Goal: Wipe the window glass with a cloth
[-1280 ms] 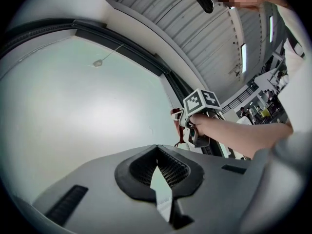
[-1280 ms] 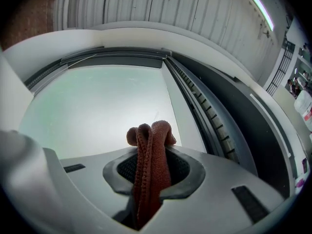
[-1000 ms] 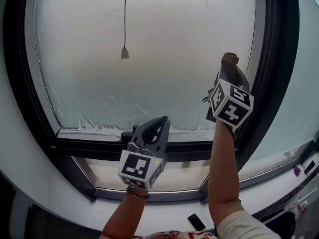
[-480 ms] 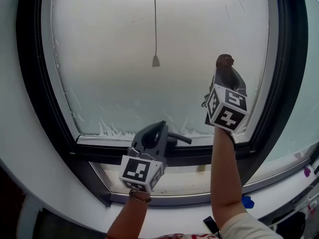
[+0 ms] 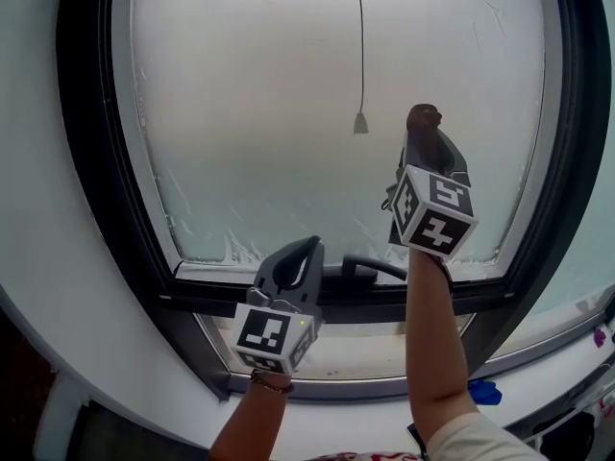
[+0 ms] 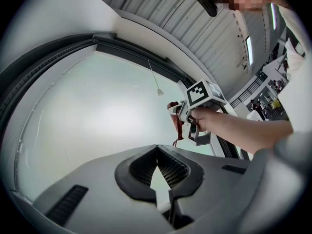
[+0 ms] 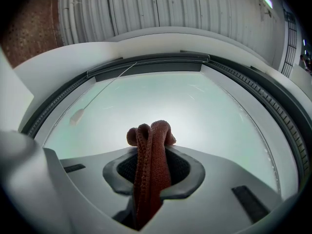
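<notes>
The frosted window glass (image 5: 288,113) fills the head view inside a black frame (image 5: 86,161). My right gripper (image 5: 424,134) is raised against the right part of the pane, shut on a red-brown cloth (image 5: 423,118) that bunches out past its jaws toward the glass. The same cloth (image 7: 151,155) stands up between the jaws in the right gripper view. My left gripper (image 5: 306,248) hangs lower, by the bottom frame, shut and holding nothing. In the left gripper view its jaws (image 6: 157,150) meet, and the right gripper (image 6: 195,116) shows beyond them.
A thin pull cord with a small bell end (image 5: 360,123) hangs before the glass, just left of the cloth. A dark window handle (image 5: 370,262) juts from the bottom frame between the two grippers. A white curved sill (image 5: 115,353) runs below, with a blue object (image 5: 485,390) at the lower right.
The right gripper with the cloth has slid left across the glass, much nearer the hanging cord. The left gripper stayed low by the bottom frame; the handle now shows beside it.
</notes>
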A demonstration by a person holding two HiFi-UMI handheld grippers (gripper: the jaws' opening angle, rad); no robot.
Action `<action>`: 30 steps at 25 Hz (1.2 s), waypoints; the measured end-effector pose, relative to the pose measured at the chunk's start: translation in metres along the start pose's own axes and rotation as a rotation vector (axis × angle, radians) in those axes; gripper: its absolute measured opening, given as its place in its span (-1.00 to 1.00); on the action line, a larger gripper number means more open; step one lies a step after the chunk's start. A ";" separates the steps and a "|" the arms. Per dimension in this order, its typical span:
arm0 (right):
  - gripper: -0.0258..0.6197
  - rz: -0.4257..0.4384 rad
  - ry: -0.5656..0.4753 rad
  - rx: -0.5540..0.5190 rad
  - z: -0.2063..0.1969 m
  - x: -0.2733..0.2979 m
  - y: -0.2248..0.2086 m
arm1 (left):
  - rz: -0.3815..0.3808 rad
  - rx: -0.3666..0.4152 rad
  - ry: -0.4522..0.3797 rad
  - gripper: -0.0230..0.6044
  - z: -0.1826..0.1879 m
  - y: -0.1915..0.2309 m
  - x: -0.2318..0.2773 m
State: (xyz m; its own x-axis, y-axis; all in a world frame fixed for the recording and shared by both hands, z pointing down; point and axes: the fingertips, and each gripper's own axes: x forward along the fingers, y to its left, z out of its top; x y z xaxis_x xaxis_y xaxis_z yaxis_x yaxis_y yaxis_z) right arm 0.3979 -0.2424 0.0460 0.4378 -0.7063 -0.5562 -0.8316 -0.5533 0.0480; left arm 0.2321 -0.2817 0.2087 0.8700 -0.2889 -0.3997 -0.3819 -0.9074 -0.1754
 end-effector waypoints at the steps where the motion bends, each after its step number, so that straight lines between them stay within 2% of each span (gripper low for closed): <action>1: -0.64 0.006 0.000 0.004 0.000 0.000 0.007 | 0.002 0.001 -0.001 -0.86 0.001 0.004 -0.002; 8: -0.64 0.051 -0.005 0.020 -0.001 0.004 0.054 | 0.041 0.010 0.002 -0.86 0.002 0.038 -0.028; 14: -0.64 0.097 -0.018 0.081 0.000 0.009 0.094 | 0.087 0.026 0.007 -0.86 0.005 0.073 -0.053; 24: -0.64 0.200 -0.048 0.095 0.006 0.017 0.189 | 0.160 0.066 -0.002 -0.86 0.017 0.121 -0.096; 30: -0.64 0.242 -0.051 0.126 0.007 0.021 0.236 | 0.181 0.090 0.026 -0.86 0.014 0.140 -0.119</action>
State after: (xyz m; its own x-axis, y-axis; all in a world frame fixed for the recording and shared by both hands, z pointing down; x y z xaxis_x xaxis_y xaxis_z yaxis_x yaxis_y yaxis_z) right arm 0.2085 -0.3847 0.0404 0.2061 -0.7861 -0.5827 -0.9472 -0.3098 0.0829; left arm 0.0709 -0.3699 0.2194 0.7916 -0.4540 -0.4089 -0.5584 -0.8092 -0.1827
